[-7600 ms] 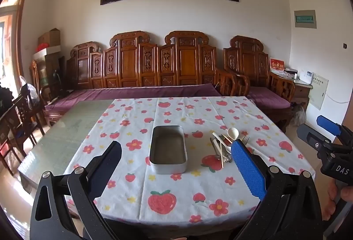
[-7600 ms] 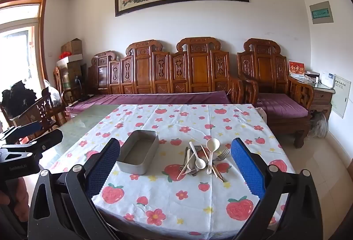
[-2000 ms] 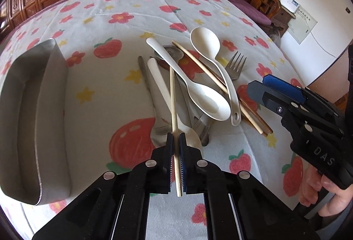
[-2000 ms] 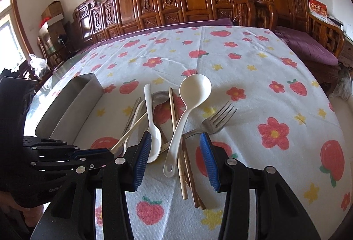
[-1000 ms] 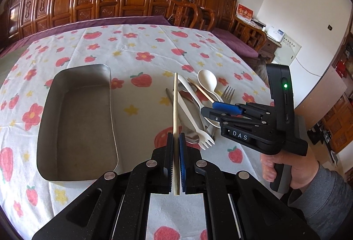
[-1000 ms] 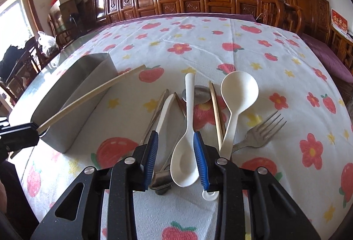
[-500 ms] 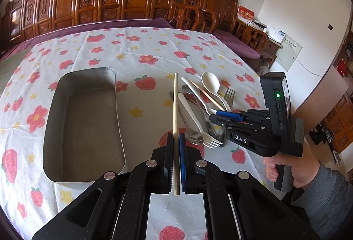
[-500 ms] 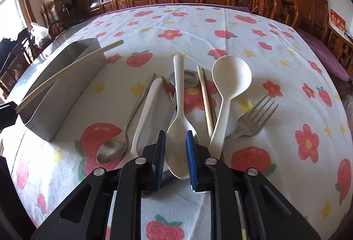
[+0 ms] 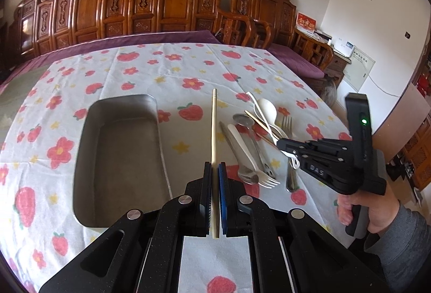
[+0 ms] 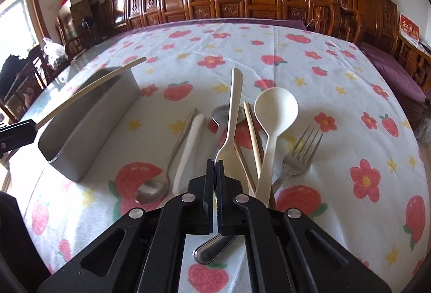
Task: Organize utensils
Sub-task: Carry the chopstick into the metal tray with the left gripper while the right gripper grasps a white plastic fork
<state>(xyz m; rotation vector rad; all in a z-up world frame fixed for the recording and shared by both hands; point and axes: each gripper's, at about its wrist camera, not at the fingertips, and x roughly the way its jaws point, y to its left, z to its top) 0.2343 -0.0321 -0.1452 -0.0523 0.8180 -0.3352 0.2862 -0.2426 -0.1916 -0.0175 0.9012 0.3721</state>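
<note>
We see the metal tray (image 9: 118, 155) empty on the counter (image 9: 167, 72), so no utensil is sorted yet. Our left gripper (image 9: 214, 196) has its jaws clamped on one chopstick (image 9: 214, 128) beside the tray. Our right gripper (image 10: 215, 185) has just closed its jaws on a white spoon (image 10: 231, 115) in the pile (image 10: 242, 136). Its bowl is hidden between the jaws; the remaining pieces overlap, so their count is unclear.

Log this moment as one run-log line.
left claw: shut on chopstick | right claw: just closed on white spoon | tin: empty
</note>
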